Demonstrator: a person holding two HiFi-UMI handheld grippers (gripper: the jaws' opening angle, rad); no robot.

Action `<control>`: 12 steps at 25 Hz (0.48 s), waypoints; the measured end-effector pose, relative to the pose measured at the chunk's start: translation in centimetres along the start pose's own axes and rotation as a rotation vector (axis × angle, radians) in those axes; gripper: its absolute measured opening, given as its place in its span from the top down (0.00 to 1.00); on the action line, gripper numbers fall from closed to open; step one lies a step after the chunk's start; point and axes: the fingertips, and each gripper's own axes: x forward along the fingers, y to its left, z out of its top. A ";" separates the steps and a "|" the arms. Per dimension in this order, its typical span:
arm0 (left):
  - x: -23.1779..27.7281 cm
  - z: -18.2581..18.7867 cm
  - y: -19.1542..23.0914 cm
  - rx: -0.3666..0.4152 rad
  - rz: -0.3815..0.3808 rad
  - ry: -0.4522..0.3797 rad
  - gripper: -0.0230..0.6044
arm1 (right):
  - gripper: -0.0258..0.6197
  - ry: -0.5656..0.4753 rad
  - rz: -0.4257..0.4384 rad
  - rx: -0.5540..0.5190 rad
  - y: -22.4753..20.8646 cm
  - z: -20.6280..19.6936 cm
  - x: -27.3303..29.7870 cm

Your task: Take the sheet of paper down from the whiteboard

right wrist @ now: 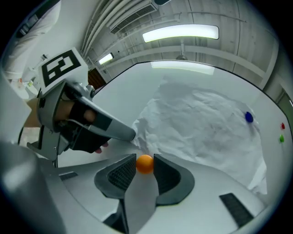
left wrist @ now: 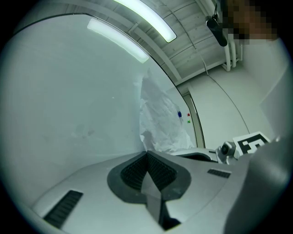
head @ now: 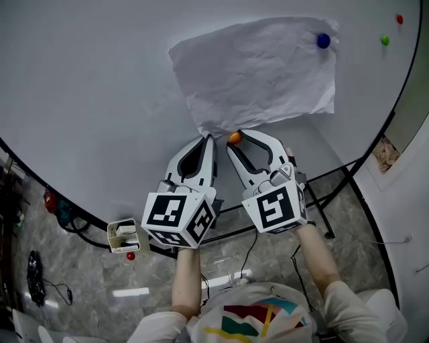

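Note:
A crumpled white sheet of paper hangs on the whiteboard, with a blue magnet on its top right corner. My left gripper is shut on the sheet's lower left corner; in the left gripper view the paper runs down to the shut jaw tips of the left gripper. Just to its right, my right gripper is shut on a small orange magnet. The right gripper view shows the orange magnet squeezed between the pads, slightly off the board below the paper.
A red magnet and a green magnet sit on the board right of the sheet. A small white box hangs at the board's lower edge, on the left. The board's dark stand legs and cables lie on the floor below.

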 end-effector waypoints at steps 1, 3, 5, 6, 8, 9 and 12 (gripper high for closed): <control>0.0 0.0 0.0 0.000 0.000 0.000 0.89 | 0.77 0.006 0.006 0.002 0.4 -0.5 0.0; 0.0 0.0 0.0 -0.001 -0.001 -0.001 0.89 | 0.77 0.011 0.008 0.002 1.1 -1.3 -0.1; 0.1 0.0 0.0 -0.001 0.000 -0.002 0.89 | 0.77 0.003 0.002 0.006 1.2 -1.6 0.0; 0.1 0.0 0.0 -0.001 0.000 -0.002 0.89 | 0.77 -0.001 0.003 0.011 1.2 -1.6 0.0; 0.0 -0.1 0.0 -0.003 0.001 -0.003 0.89 | 0.77 -0.007 0.002 0.017 1.2 -1.5 -0.1; 0.0 -0.1 0.0 -0.004 0.002 -0.003 0.89 | 0.77 -0.009 -0.001 0.015 1.3 -1.5 -0.1; 0.0 -0.1 -0.1 -0.004 0.003 -0.004 0.89 | 0.77 -0.017 -0.018 -0.002 1.6 -1.6 -0.1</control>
